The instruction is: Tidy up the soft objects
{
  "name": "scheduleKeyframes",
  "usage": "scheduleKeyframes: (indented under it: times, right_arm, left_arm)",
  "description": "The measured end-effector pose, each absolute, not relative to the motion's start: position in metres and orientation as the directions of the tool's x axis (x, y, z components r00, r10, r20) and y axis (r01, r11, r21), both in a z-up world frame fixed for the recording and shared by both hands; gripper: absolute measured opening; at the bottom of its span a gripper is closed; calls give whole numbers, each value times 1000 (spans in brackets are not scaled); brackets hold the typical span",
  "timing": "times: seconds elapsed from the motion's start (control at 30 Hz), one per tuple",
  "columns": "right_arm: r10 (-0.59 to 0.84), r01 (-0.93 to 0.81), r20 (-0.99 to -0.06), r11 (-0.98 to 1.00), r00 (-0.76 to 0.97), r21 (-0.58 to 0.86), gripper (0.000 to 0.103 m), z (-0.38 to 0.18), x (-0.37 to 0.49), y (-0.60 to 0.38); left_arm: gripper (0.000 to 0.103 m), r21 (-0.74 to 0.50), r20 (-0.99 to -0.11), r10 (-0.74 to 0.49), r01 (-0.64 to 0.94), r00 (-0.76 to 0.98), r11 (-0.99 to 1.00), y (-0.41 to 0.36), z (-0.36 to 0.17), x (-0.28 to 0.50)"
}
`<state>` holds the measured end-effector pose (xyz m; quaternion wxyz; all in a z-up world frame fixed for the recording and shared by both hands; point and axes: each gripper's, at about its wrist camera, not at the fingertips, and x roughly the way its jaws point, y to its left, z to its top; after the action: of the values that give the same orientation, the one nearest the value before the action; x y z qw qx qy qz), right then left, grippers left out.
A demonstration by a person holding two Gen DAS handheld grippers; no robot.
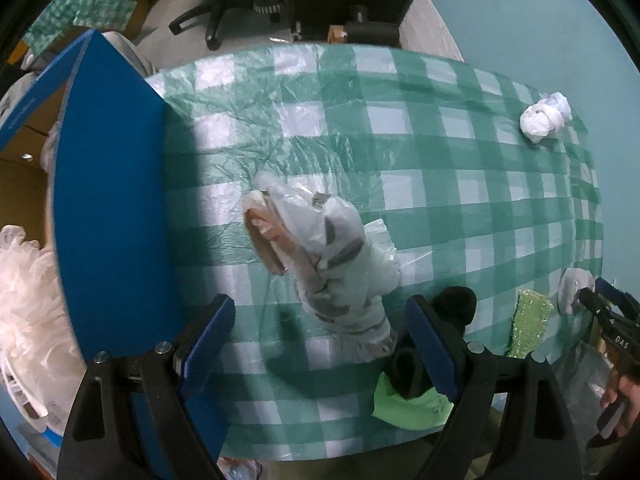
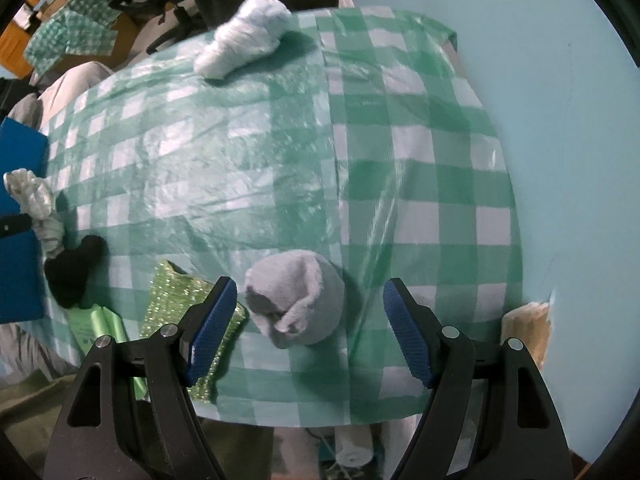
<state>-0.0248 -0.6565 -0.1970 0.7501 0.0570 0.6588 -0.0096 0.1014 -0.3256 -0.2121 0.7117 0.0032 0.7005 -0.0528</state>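
Observation:
On the green checked tablecloth [image 1: 360, 128] lies a long bundle wrapped in clear plastic [image 1: 316, 256], grey-striped with a tan end. My left gripper [image 1: 320, 344] hangs open above it, the bundle's near end between the fingers without touching. A black sock ball [image 1: 456, 304] sits by the right finger. In the right wrist view a rolled grey sock [image 2: 296, 300] rests between the wide-open fingers of my right gripper [image 2: 308, 332], untouched. A white sock bundle [image 1: 544, 118] [image 2: 244, 40] lies at the far edge.
A tall blue box [image 1: 112, 208] stands at the table's left with white plastic bags [image 1: 28, 300] beside it. A sparkly green sponge [image 2: 180, 304] and a lime green cloth [image 1: 412, 404] lie near the front edge. An office chair [image 1: 224, 4] stands beyond the table. A teal wall [image 2: 560, 120] borders the right.

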Motion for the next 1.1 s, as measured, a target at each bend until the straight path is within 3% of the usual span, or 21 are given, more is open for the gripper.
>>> scheduleKeyframes:
  times: [0.4,0.5,0.57,0.63,0.7,0.77,0.87,1.1]
  right_arm:
    - [66,88,-991,993,116,77,76,-229,-23,-656]
    - [52,67,-992,996,114,60,74,-232,-21,-650]
    - [47,58,-992,997,114,54,68,-234,-22,-646]
    - [26,47,-993,998,117,31,62,-235,-22,-644]
    - [15,39,-993,999,120,19,55,-235,-21,-643]
    - [9,34,-993,999,119,13,51,-234,-20,-640]
    - [1,31,-993,1000,120,5,33,-234,-20,-639]
    - [61,58,-989,996,134,70,27,-222,-24,-653]
  left_arm:
    - [88,-47,-999,-46,86,-11,995,-331,-242,116]
    - [82,-59,-998,-59,82,-2,995,-331,-243,119]
    - [72,-67,-998,-67,91,-3,994,-333,-244,118]
    - [55,-63,-998,-62,103,-14,993,-335,-246,118]
    - [49,-68,-998,-66,114,-22,991,-336,-248,116]
    - [46,-58,-998,-58,123,-8,991,-338,-247,114]
    - [44,-47,-999,-49,133,13,990,-340,-247,107]
    - [42,-15,-998,-25,160,60,987,-339,-225,100]
